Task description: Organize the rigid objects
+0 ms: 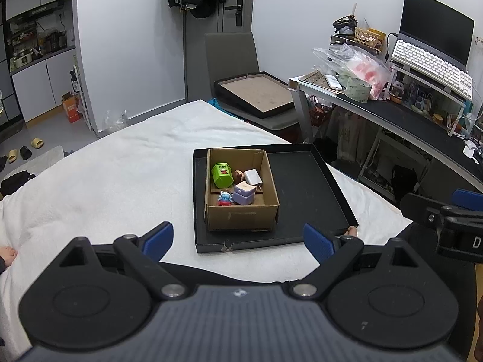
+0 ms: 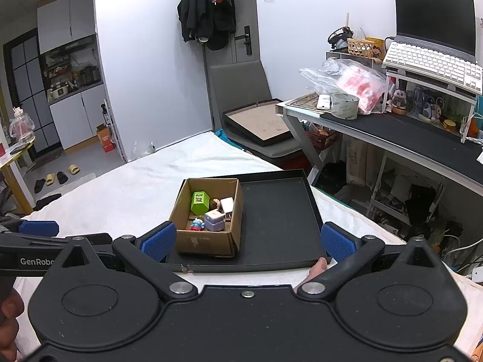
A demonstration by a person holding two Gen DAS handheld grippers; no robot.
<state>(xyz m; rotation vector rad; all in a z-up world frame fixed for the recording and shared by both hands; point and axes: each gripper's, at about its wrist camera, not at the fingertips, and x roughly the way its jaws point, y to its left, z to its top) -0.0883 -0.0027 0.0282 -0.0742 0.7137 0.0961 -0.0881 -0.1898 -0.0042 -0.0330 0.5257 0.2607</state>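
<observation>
Your left claw (image 1: 238, 241) sits nearest its lens, spread wide with nothing between its blue pads (image 1: 158, 240); your right claw (image 2: 249, 241) is just as wide and just as empty. Both hang above the near edge of the bed (image 1: 120, 163), well short of the goods.

Straight ahead of each claw lies the black tray (image 1: 305, 187), and in its left half stands the cardboard box (image 1: 241, 221), open at the top. Inside it you can make out a green monster-faced box (image 1: 222, 175), a white charger plug (image 1: 253, 176), a lilac toy (image 1: 243, 196), a small blue-and-red figure (image 1: 225, 198) and a brown figure half hidden behind the others.

What matters for your reach: from the left claw the box lies dead ahead, almost centred between the pads. From the right claw it lies ahead and to the left, close beyond the left pad (image 2: 159, 239), while the bare half of the tray fills the middle of that gap. So the left claw looks better lined up with the box, the right with the tray's open side. The box's long axis runs away from you, so you would likely come down over its near wall.
</observation>
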